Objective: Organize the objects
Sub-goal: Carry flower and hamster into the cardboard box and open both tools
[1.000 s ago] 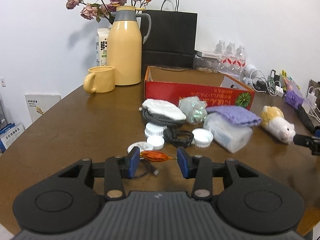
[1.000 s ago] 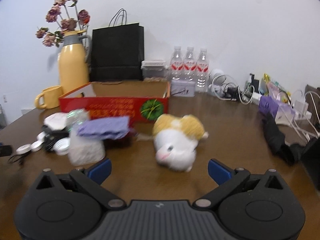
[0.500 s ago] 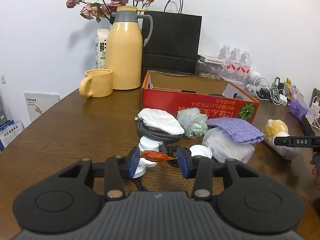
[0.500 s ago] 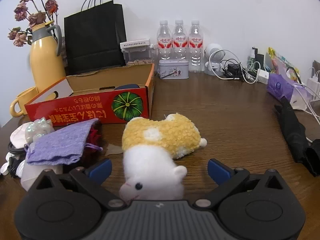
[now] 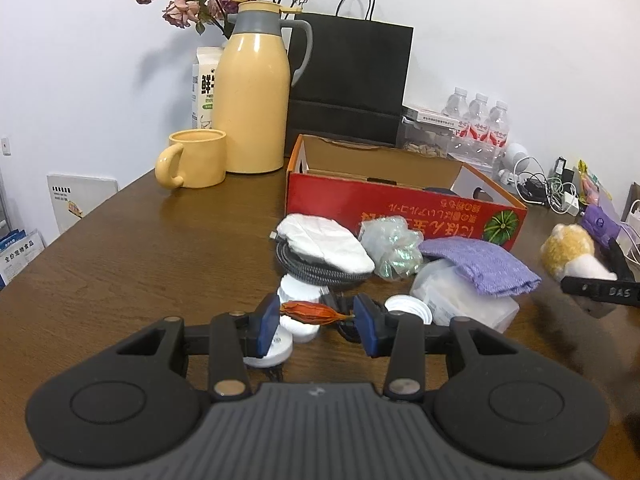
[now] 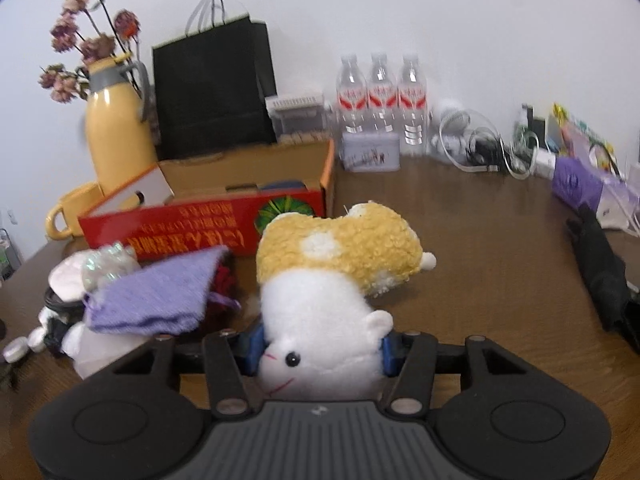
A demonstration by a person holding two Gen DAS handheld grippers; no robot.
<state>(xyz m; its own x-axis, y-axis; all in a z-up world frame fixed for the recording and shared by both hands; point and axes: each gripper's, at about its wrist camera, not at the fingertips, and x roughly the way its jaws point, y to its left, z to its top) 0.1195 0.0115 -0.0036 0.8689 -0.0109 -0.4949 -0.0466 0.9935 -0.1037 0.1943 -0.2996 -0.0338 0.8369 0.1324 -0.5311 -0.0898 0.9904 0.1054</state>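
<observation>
My right tool (image 6: 320, 350) pinches the plush hamster (image 6: 332, 280) by its head, its body pointing ahead toward the red box (image 6: 208, 220), up and left; my left tool (image 5: 316, 320) pinches a dried pod (image 5: 314, 311).

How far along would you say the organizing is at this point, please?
Early. The red box holds little that shows, only a dark item near its far wall. In hand: the left gripper grips an orange dried pod, and the right gripper has closed on the plush hamster. The purple cloth, white caps and coiled cable remain outside.
</observation>
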